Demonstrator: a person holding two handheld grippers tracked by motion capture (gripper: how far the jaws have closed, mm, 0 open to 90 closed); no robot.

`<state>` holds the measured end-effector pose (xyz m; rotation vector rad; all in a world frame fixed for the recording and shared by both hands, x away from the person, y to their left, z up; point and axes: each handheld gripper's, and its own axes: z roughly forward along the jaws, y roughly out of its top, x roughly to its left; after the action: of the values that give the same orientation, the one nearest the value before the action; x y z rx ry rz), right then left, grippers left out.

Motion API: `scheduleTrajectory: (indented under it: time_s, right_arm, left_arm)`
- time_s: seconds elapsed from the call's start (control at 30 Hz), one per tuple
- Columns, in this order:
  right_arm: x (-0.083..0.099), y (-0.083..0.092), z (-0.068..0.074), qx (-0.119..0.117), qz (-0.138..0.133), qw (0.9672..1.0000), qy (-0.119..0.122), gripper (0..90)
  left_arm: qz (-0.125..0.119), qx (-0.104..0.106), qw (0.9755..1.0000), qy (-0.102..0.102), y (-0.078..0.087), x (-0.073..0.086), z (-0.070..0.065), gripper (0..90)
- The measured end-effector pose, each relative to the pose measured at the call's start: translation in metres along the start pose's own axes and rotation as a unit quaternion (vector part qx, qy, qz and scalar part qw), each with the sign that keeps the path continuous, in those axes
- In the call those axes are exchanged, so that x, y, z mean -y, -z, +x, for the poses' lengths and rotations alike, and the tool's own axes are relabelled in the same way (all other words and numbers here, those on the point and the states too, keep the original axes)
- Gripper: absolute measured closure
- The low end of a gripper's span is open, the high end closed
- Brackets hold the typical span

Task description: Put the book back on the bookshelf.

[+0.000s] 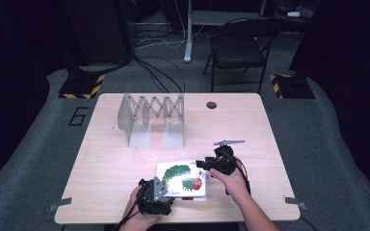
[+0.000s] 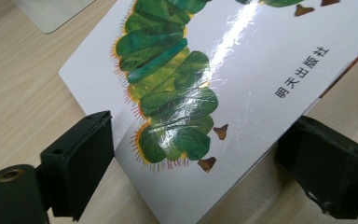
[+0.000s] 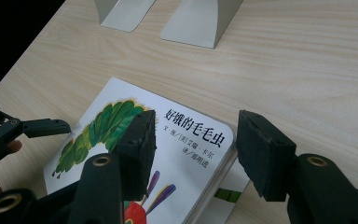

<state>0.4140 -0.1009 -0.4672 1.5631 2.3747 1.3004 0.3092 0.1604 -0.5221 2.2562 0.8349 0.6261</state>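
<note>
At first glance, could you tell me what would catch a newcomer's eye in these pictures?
The glossy white picture book with its green caterpillar stands out, lying at the near edge of the pale wooden table. The left gripper meets it at the near left corner and the right gripper at its far right corner, each with jaws spread either side of the book's edge. Farther back stands a grey metal expanding book rack.

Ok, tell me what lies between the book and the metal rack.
Nothing: bare table runs from the book to the rack. The high view shows it, and the right gripper view shows plain wood between the book and the rack's feet.
</note>
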Motion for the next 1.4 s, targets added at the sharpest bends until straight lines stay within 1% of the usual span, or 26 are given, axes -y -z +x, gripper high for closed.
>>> scheduleTrajectory:
  time_s: [0.07, 0.1, 0.13, 0.17, 0.2, 0.27, 0.3, 0.43, 0.5, 0.57, 0.6, 0.67, 0.7, 0.77, 0.8, 0.87, 0.97, 1.03, 1.07, 1.2, 1.27, 1.4]
  right_arm:
    - [0.0, 0.0, 0.0, 0.0, 0.001, 1.0, -0.003, 47.5]
    - [0.0, -0.001, 0.0, 0.001, 0.001, 1.0, -0.001, 47.5]
    - [0.0, -0.001, 0.0, 0.001, 0.002, 1.0, -0.002, 47.5]
    - [0.0, -0.001, 0.0, 0.002, 0.003, 1.0, -0.005, 47.5]
    - [0.0, -0.001, 0.0, 0.002, 0.003, 1.0, -0.003, 47.6]
    - [0.001, -0.002, -0.001, 0.002, 0.006, 1.0, -0.006, 47.8]
    - [0.001, -0.002, -0.001, 0.003, 0.008, 0.9999, -0.007, 47.8]
    - [0.001, -0.003, -0.003, 0.003, 0.009, 0.9999, -0.006, 47.3]
    - [0.002, -0.005, -0.004, 0.006, 0.013, 0.9998, -0.014, 44.7]
    - [0.001, -0.006, -0.007, 0.01, 0.01, 0.9998, -0.017, 42.6]
    - [0.001, -0.007, -0.008, 0.008, 0.01, 0.9997, -0.021, 41.8]
    - [0.001, -0.007, -0.011, 0.005, 0.009, 0.9998, -0.019, 40.8]
    - [0.0, -0.009, -0.012, 0.002, 0.018, 0.9993, -0.033, 40.0]
    - [0.001, -0.01, -0.013, 0.002, 0.02, 0.9993, -0.032, 39.5]
    - [0.001, -0.013, -0.015, -0.003, 0.023, 0.9992, -0.031, 38.6]
    - [0.001, -0.015, -0.014, -0.006, 0.031, 0.9988, -0.037, 38.4]
    - [0.001, -0.019, -0.014, -0.007, 0.035, 0.9988, -0.033, 37.7]
    - [0.001, -0.021, -0.014, -0.01, 0.038, 0.9985, -0.037, 37.6]
    - [0.001, -0.022, -0.013, -0.012, 0.044, 0.998, -0.042, 37.3]
    - [0.001, -0.026, -0.015, -0.015, 0.046, 0.9981, -0.038, 37.1]
    - [0.001, -0.027, -0.014, -0.018, 0.051, 0.9975, -0.046, 37.1]
    - [0.001, -0.029, -0.014, -0.023, 0.053, 0.9974, -0.043, 37.1]
  left_arm:
    - [-0.007, -0.006, 0.9999, -0.005, 0.0, 0.0, -0.002, 14.9]
    - [-0.006, -0.005, 0.9999, -0.007, 0.0, 0.0, -0.002, 15.3]
    - [-0.007, 0.004, 0.9999, -0.007, 0.0, 0.0, -0.001, 15.3]
    - [-0.005, 0.002, 1.0, -0.007, 0.001, 0.001, -0.001, 15.3]
    - [-0.006, 0.004, 0.9999, -0.011, 0.001, 0.001, 0.0, 15.3]
    - [-0.01, 0.004, 0.9999, -0.006, 0.0, 0.001, -0.001, 15.3]
    - [-0.012, -0.003, 0.9999, -0.005, 0.0, 0.002, -0.001, 15.3]
    - [-0.015, -0.002, 0.9999, -0.004, 0.0, 0.002, -0.002, 15.4]
    - [-0.018, -0.003, 0.9998, -0.005, 0.0, 0.003, -0.002, 15.4]
    - [-0.019, -0.003, 0.9998, -0.005, 0.0, 0.003, -0.002, 15.3]
    - [-0.019, -0.003, 0.9998, -0.004, 0.0, 0.003, -0.002, 15.3]
    - [-0.02, -0.003, 0.9998, -0.004, 0.0, 0.004, -0.002, 15.3]
    - [-0.022, -0.003, 0.9997, -0.004, 0.0, 0.004, -0.002, 15.3]
    - [-0.022, -0.003, 0.9997, -0.004, 0.0, 0.004, -0.002, 15.3]
    - [-0.022, -0.003, 0.9998, -0.003, 0.0, 0.004, -0.002, 15.3]
    - [-0.022, -0.003, 0.9997, -0.003, 0.0, 0.004, -0.002, 15.3]
    - [-0.023, -0.004, 0.9997, -0.002, 0.0, 0.004, -0.002, 15.3]
    - [-0.024, -0.004, 0.9997, -0.002, 0.0, 0.004, -0.002, 15.3]
    - [-0.024, -0.004, 0.9997, -0.001, 0.0, 0.004, -0.002, 15.3]
    - [-0.024, -0.005, 0.9997, -0.001, -0.001, 0.004, -0.002, 15.3]
    - [-0.025, -0.005, 0.9997, -0.001, -0.001, 0.004, -0.002, 15.3]
    - [-0.025, -0.005, 0.9997, -0.001, -0.001, 0.004, -0.002, 15.3]
